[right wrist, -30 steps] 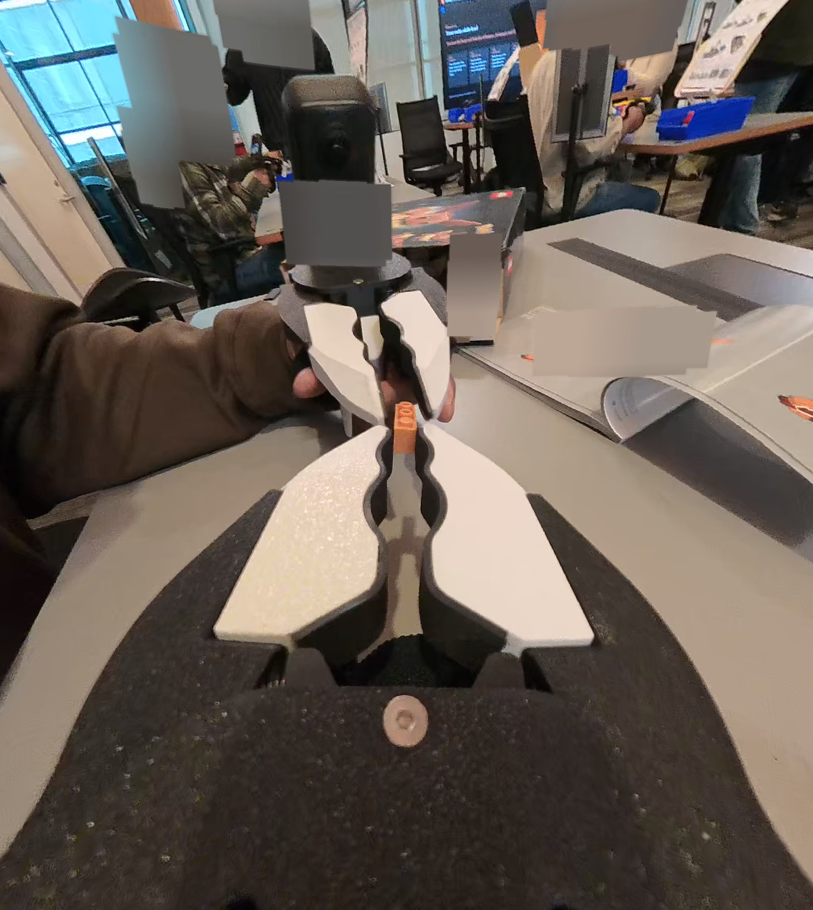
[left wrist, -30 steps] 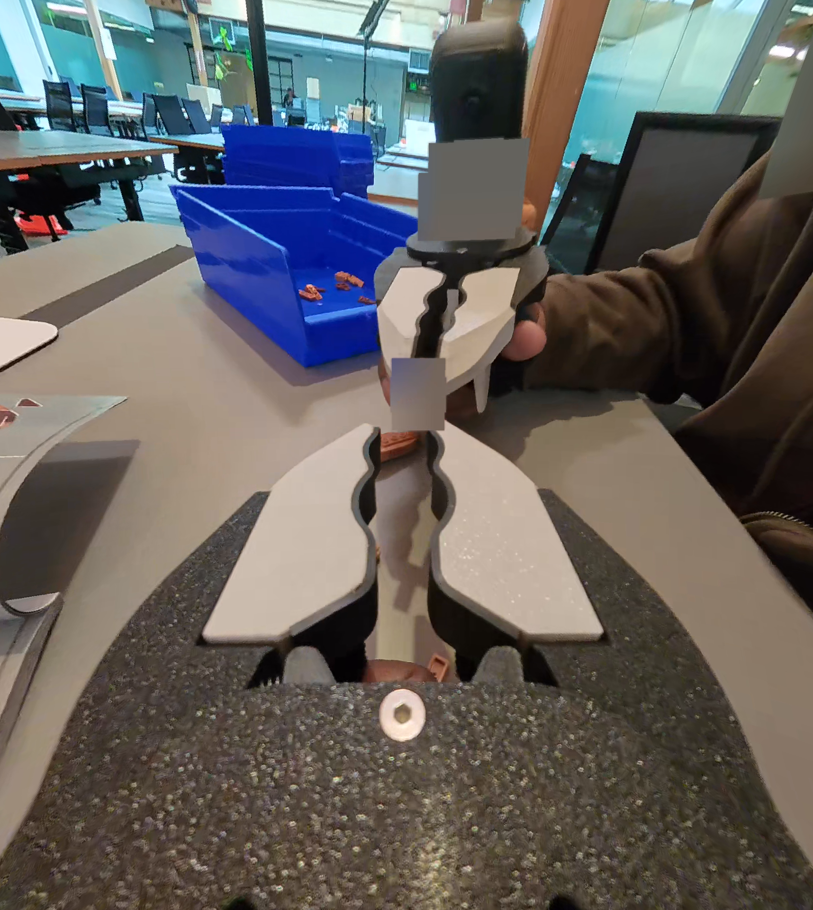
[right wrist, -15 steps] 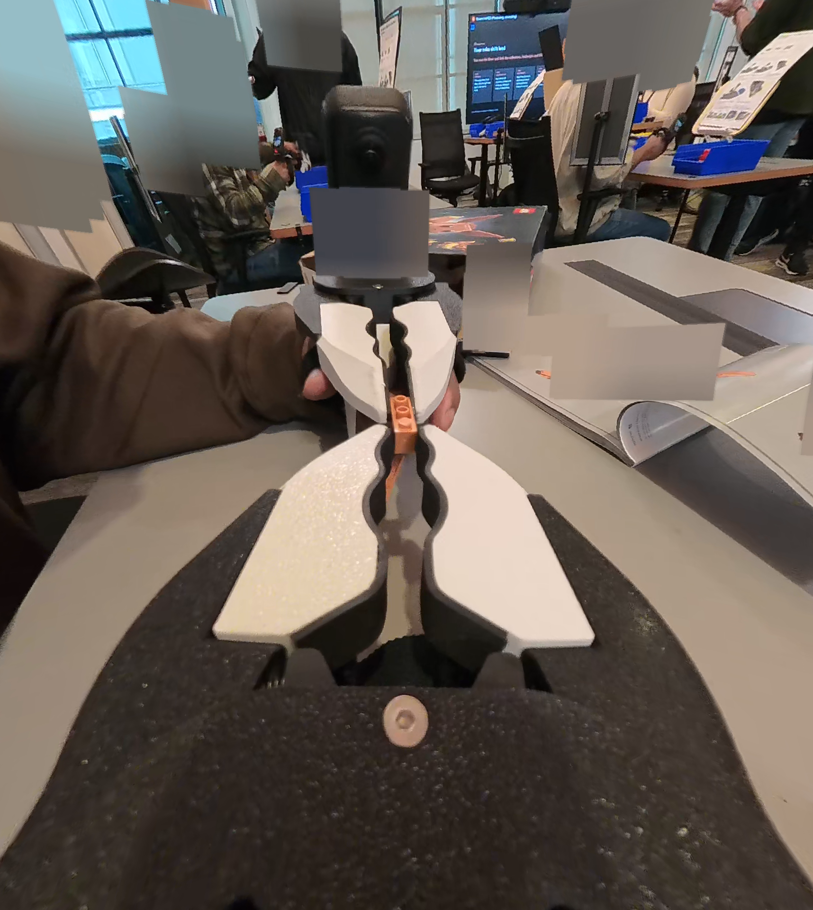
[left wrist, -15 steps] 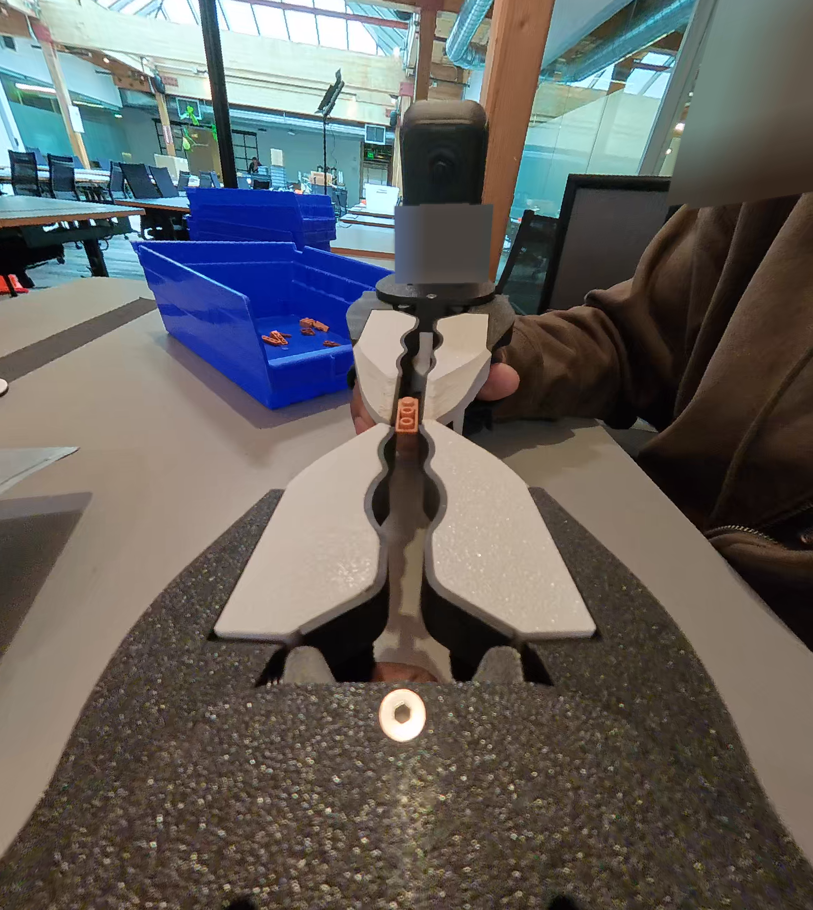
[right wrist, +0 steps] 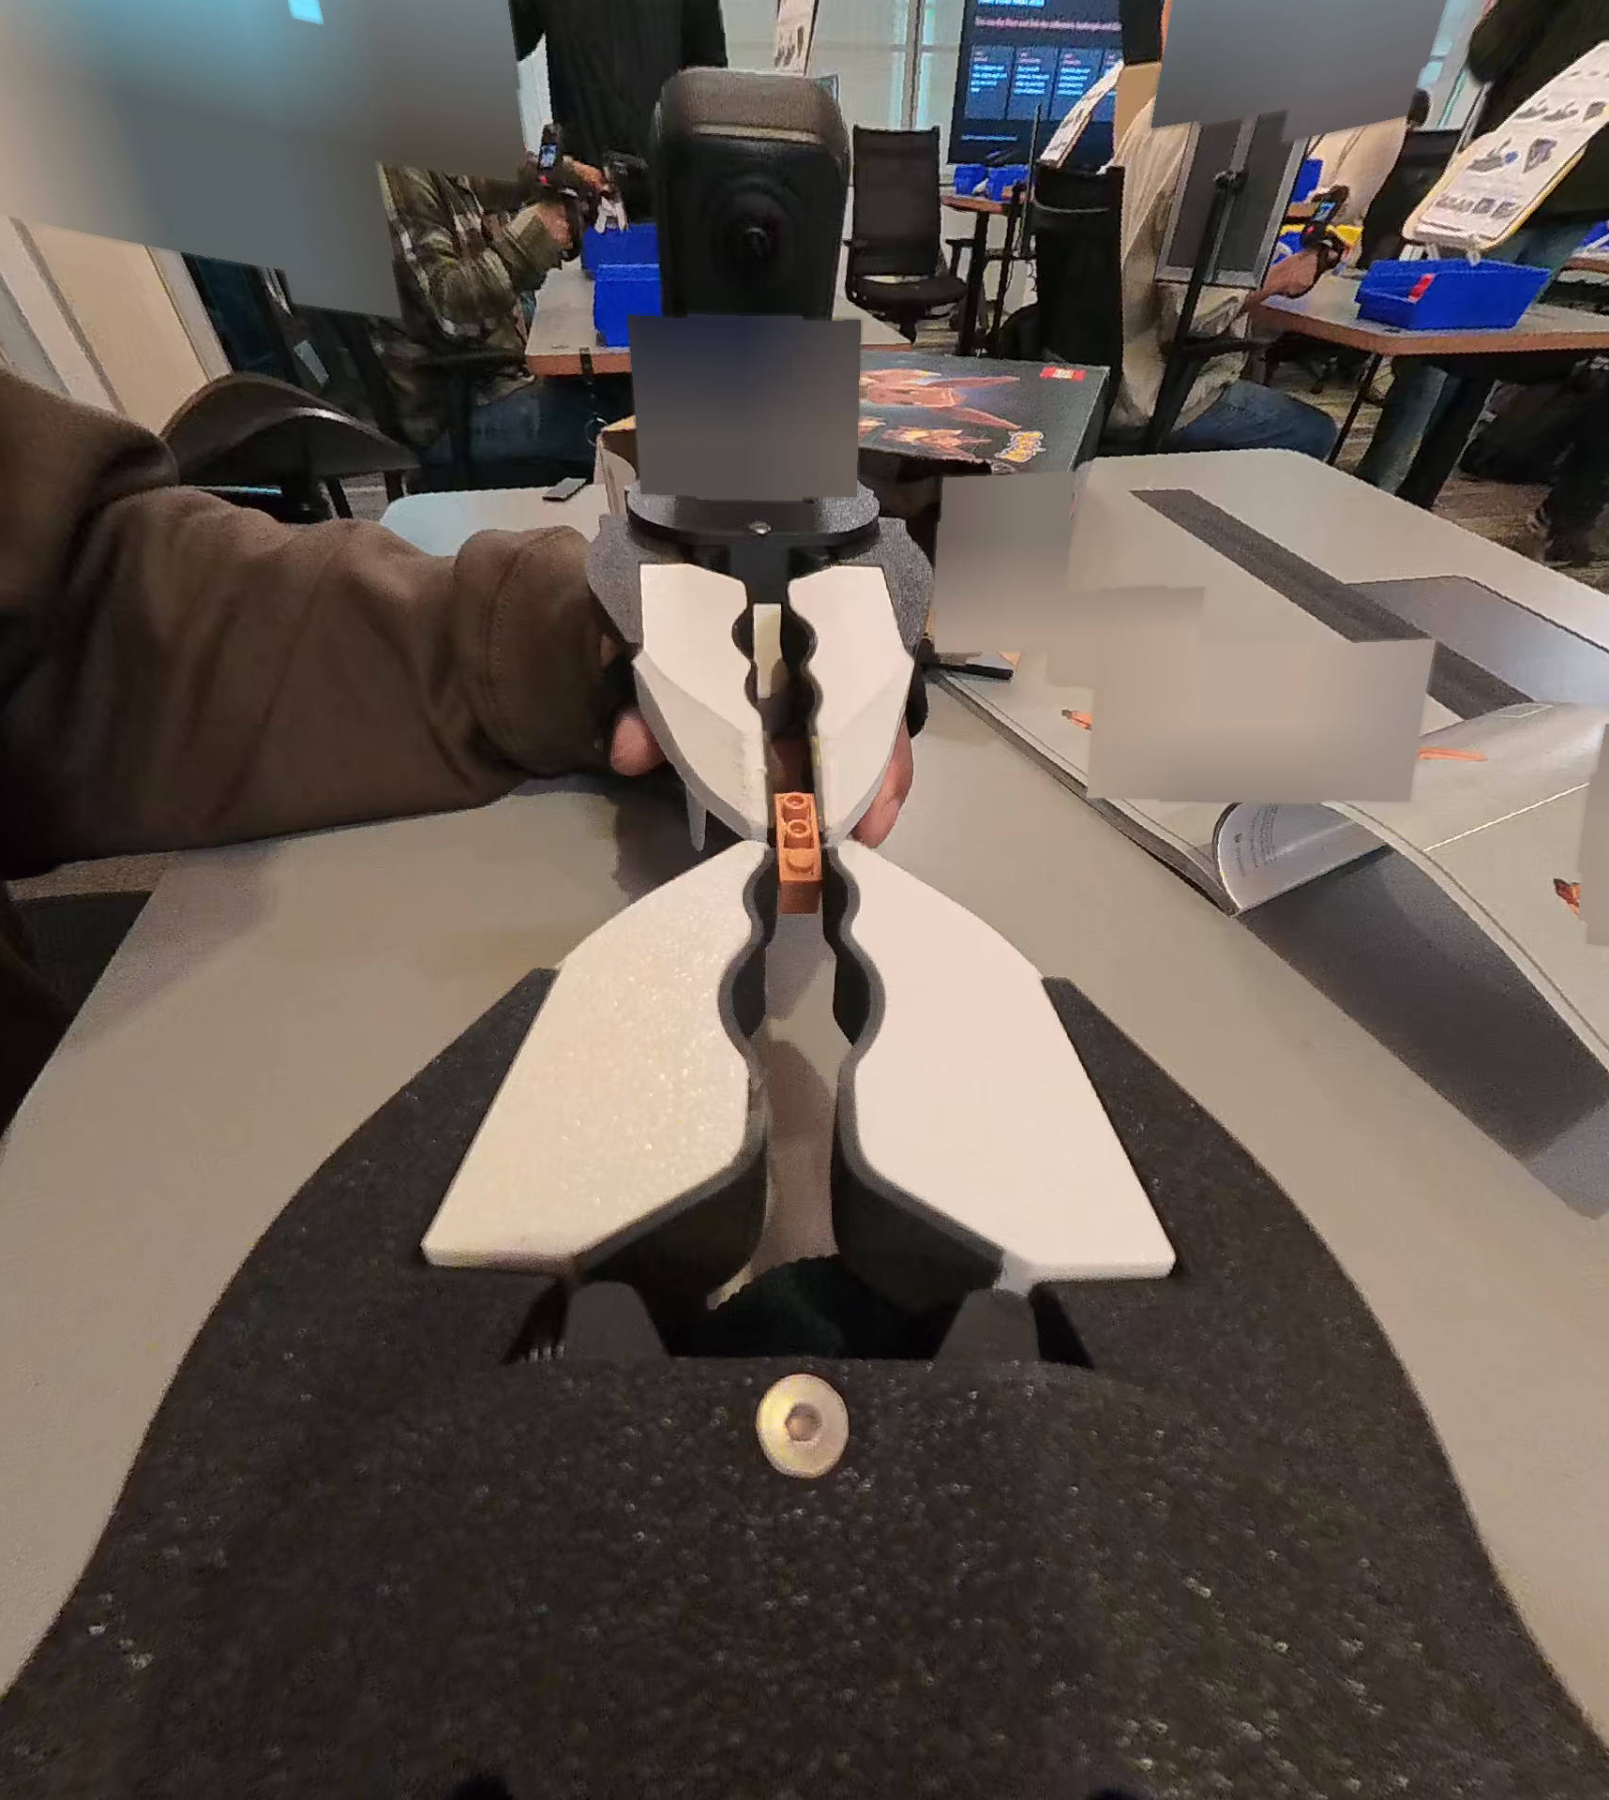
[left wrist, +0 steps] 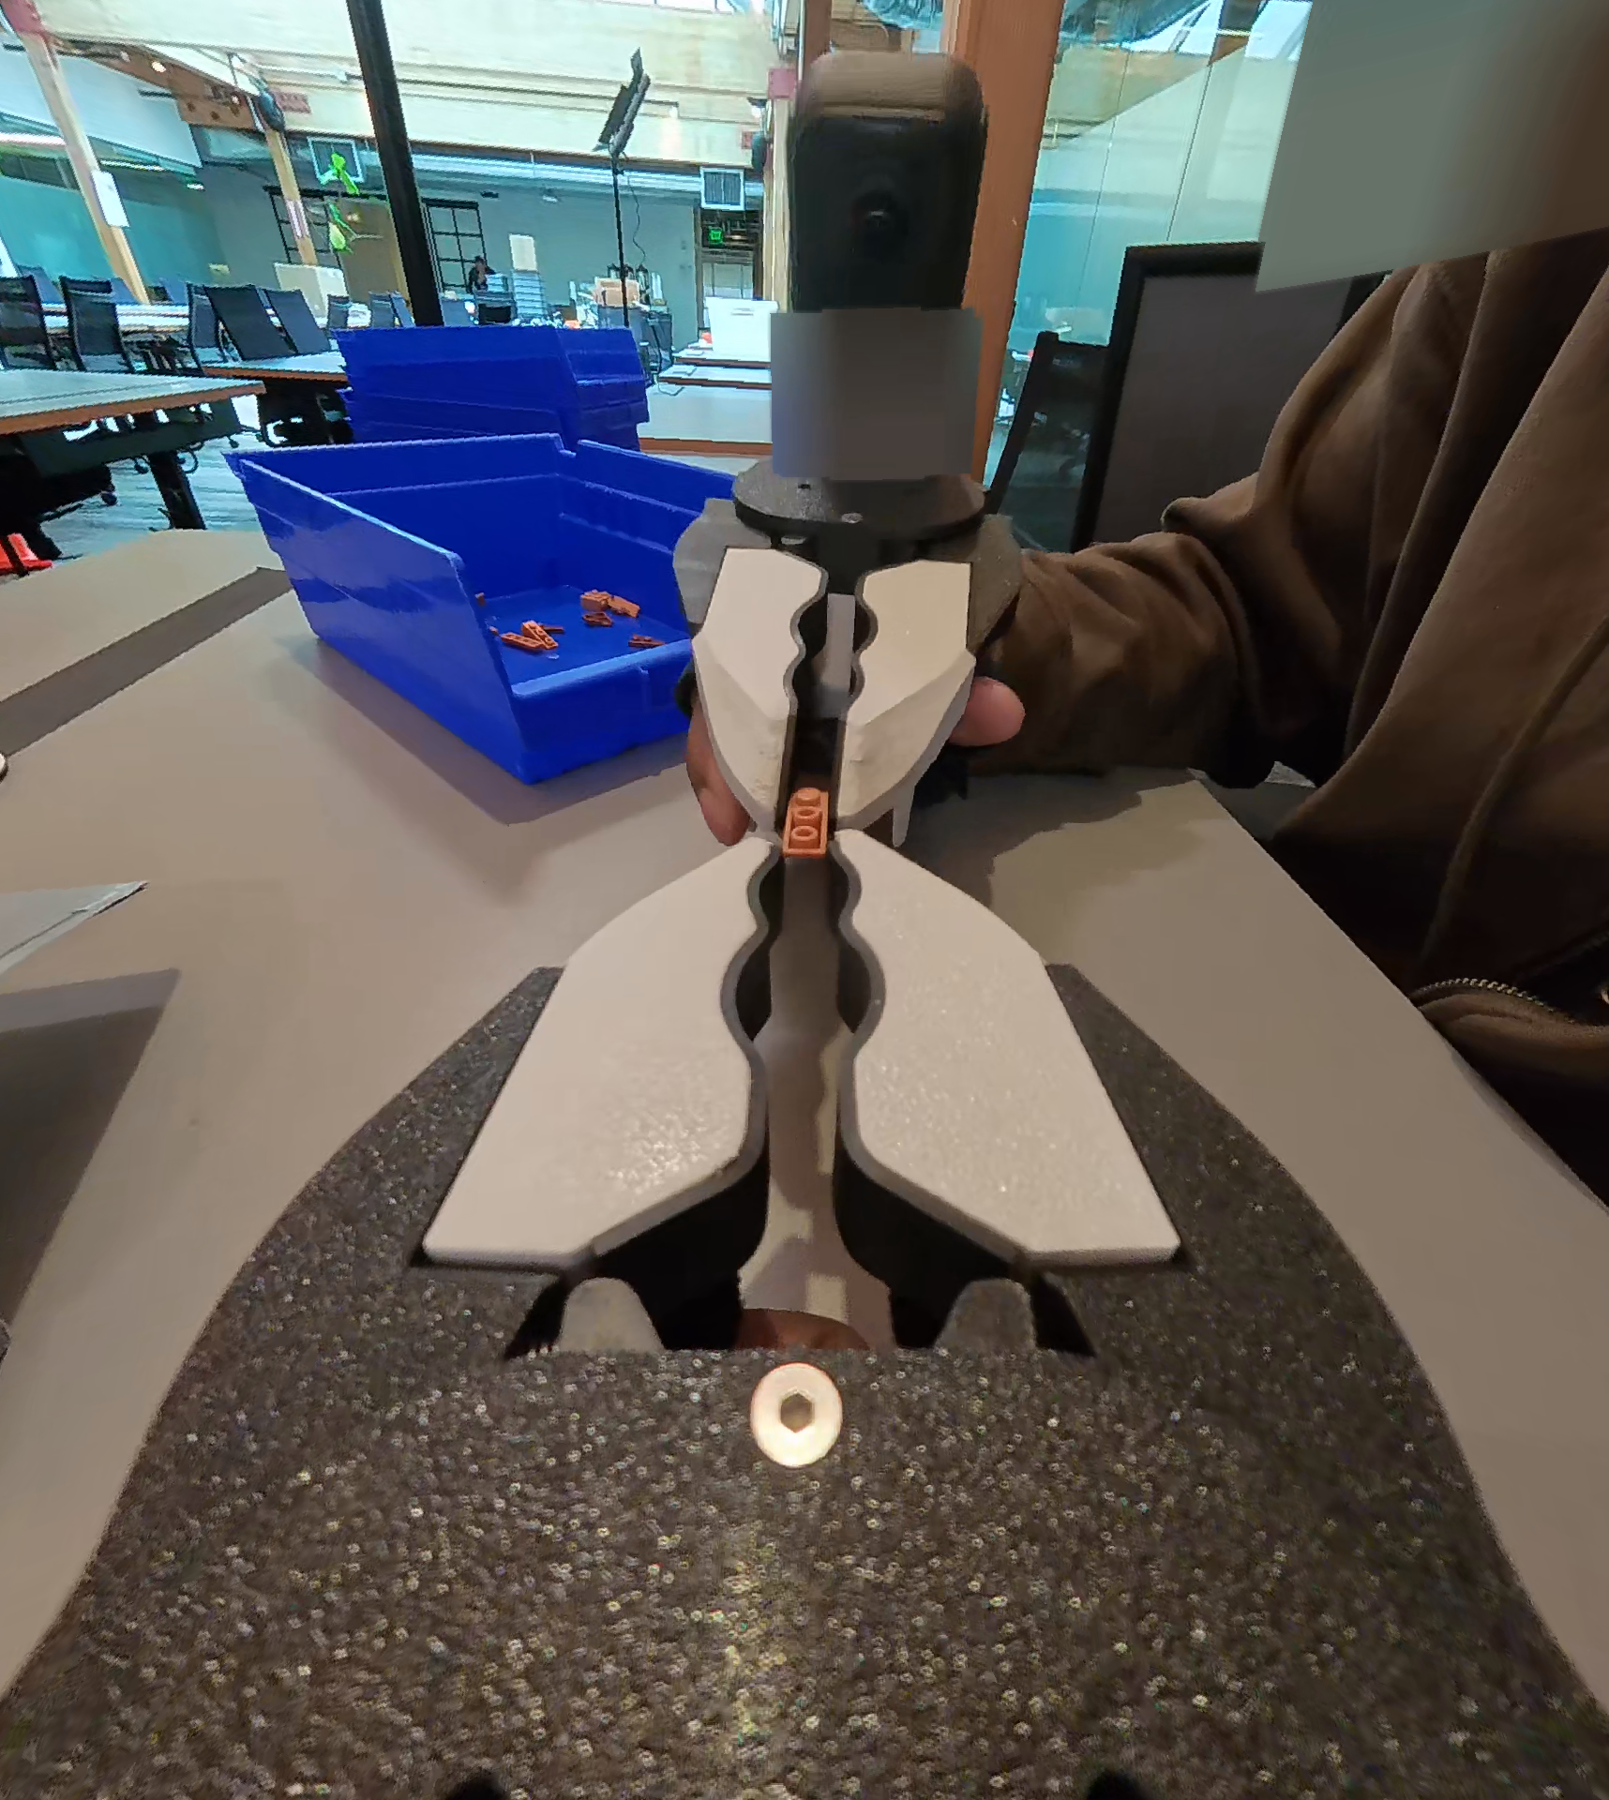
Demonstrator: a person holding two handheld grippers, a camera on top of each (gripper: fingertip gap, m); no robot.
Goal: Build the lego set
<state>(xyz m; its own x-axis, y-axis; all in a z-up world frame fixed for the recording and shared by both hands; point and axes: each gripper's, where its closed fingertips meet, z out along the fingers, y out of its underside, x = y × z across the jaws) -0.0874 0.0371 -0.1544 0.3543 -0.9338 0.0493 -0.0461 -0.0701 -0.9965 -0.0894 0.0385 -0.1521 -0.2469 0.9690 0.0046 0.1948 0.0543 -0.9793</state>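
Tips of both hand-held grippers, left [left wrist: 805, 857] and right [right wrist: 796, 862], meet nose to nose, each pinched on one orange brick [right wrist: 798, 852].

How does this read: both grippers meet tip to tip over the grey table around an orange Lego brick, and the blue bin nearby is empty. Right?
Wrong on the bin. The left wrist view shows the blue bin holding several small orange pieces. Otherwise yes: left gripper and right gripper meet tip to tip over the grey table around the orange Lego brick.

Small orange lego pieces [left wrist: 586, 623] in the blue plastic bin [left wrist: 372, 575] (shapes too small to tell), open instruction booklet [right wrist: 1424, 877] cropped at the edge
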